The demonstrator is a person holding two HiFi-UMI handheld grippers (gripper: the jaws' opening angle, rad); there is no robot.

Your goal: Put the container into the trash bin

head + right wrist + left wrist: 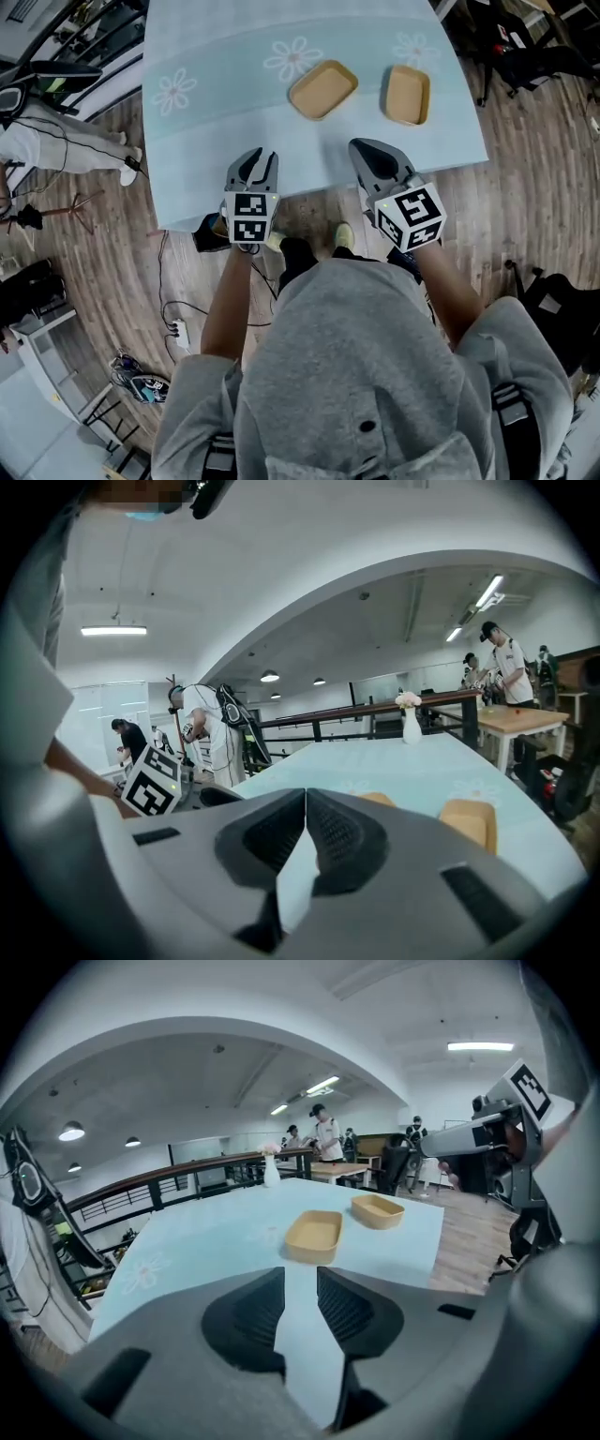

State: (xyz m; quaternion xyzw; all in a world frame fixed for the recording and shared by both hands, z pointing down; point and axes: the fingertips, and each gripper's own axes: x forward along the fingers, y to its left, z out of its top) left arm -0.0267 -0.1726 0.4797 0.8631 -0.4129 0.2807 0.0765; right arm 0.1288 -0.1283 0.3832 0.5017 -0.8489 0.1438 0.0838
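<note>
On the tabletop (216, 56) lie two tan containers (322, 89); the left gripper (260, 157) holds its jaws apart, empty; the right gripper (361, 147), together.

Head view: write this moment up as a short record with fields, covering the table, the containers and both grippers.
Table: pale blue top with a flower print
Left container: tan, shallow, empty, upright on the table
Right container: same kind, empty, apart from the first
Left gripper: over the table's near edge, jaws apart, nothing between them
Right gripper: over the near edge, jaws together, empty
Trash bin: not made out in any view
</note>
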